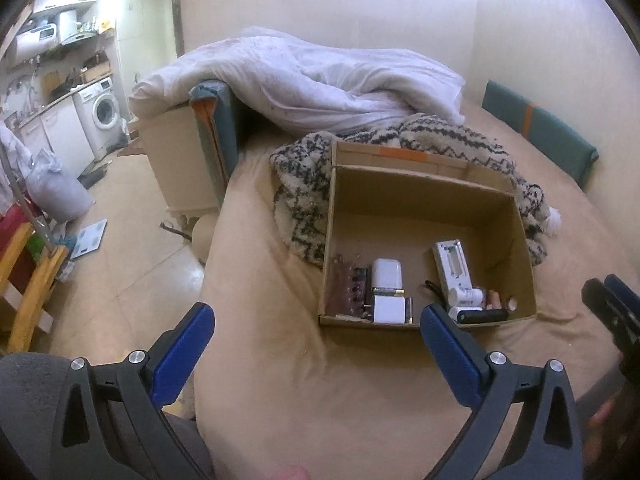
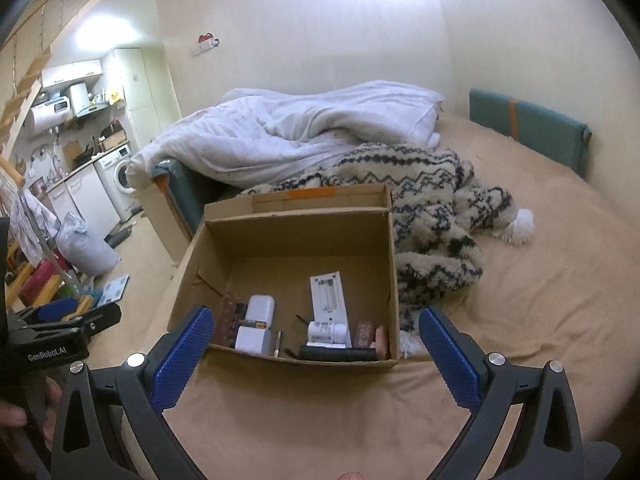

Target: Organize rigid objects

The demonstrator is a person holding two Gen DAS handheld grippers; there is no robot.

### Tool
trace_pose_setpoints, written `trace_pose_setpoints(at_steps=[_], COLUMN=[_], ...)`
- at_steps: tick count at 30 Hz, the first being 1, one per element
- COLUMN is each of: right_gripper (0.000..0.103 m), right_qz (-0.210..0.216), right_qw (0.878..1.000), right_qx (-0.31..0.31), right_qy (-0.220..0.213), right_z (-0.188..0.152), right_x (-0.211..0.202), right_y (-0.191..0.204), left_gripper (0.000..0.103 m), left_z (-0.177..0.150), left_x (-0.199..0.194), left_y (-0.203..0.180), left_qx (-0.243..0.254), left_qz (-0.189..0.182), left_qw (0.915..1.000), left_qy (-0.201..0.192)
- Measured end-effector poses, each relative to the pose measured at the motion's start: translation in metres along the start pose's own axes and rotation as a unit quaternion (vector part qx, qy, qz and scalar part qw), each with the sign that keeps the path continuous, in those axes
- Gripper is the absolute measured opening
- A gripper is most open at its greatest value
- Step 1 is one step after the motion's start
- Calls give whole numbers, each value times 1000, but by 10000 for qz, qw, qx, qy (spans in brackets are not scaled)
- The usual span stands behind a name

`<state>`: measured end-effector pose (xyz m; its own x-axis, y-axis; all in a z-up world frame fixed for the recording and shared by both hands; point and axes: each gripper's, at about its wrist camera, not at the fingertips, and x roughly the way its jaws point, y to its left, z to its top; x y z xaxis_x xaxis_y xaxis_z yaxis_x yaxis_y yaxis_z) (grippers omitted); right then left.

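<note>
An open cardboard box (image 1: 420, 196) (image 2: 296, 232) sits on the beige bed. Inside it lie two white chargers (image 1: 387, 276) (image 2: 260, 310), a white remote-like device (image 1: 452, 266) (image 2: 329, 294), a small white bottle (image 1: 466, 295) (image 2: 326, 331), a black cylinder (image 1: 482, 316) (image 2: 340, 354) and a brown comb-like piece (image 1: 346, 290) (image 2: 228, 320). My left gripper (image 1: 316, 328) is open and empty, in front of the box's near left corner. My right gripper (image 2: 314, 334) is open and empty, straddling the box's near wall. The right gripper also shows at the right edge of the left wrist view (image 1: 612, 308).
A patterned fleece blanket (image 2: 432, 200) (image 1: 304, 184) lies behind and beside the box, a white duvet (image 2: 304, 132) (image 1: 304, 80) farther back. A teal cushion (image 2: 528, 128) leans on the wall. The bed edge drops to the floor at left, with kitchen units and a washing machine (image 1: 102, 110) beyond.
</note>
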<state>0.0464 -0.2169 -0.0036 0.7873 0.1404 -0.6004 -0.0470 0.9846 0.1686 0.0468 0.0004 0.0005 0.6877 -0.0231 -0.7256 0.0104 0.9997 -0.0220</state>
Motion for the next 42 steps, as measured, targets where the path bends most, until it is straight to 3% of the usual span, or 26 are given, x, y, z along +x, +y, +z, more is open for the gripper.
trace_pose_setpoints(at_steps=[8, 42], right_gripper=[103, 103], right_qz=[-5, 7], right_qw=[9999, 9999], right_qx=[98, 45], right_qy=[62, 114], right_z=[0, -1], right_x=[3, 5], right_y=[-3, -3], left_gripper=[103, 103], left_z=[0, -7], left_x=[7, 1], left_y=[3, -1], left_qx=[-156, 67], left_qz=[-58, 30], left_qw=[9998, 9999], left_qy=[147, 73])
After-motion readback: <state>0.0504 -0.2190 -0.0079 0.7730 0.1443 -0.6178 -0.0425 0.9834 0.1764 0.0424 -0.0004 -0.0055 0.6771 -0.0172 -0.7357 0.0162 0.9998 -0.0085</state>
